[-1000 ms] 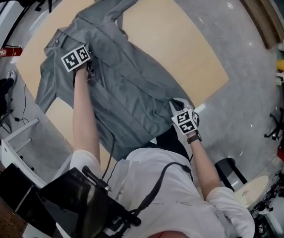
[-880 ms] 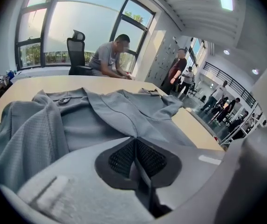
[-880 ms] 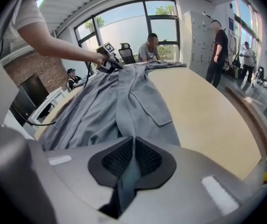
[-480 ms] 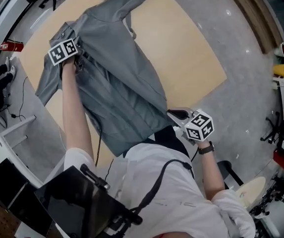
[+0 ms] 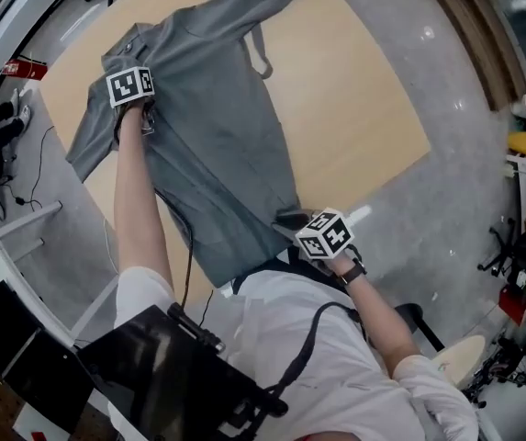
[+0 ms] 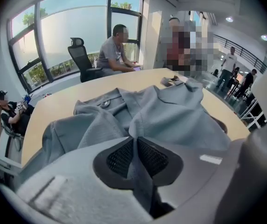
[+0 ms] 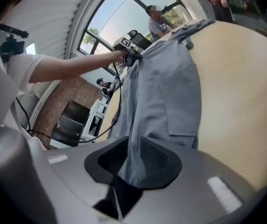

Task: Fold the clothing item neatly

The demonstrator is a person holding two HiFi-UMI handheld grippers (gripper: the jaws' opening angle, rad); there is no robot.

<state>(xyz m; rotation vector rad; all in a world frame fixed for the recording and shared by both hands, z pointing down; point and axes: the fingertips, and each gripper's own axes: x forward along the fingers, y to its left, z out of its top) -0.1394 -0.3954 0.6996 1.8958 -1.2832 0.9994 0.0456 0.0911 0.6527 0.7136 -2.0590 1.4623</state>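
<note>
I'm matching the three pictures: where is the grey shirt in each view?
Head view: grey shirt upper left of centre, over the light wooden table.
Left gripper view: fills the middle.
Right gripper view: a band from top centre to bottom centre.
Shared landmark: that table.

place: office | swivel chair [image 6: 80, 59] | wide windows [image 6: 72, 31] | long table [image 6: 61, 98]

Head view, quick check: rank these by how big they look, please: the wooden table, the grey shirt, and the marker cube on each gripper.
1. wooden table
2. grey shirt
3. left marker cube and right marker cube: these look about alike, and the right one sits nearer the camera, so I won't rank them.
</note>
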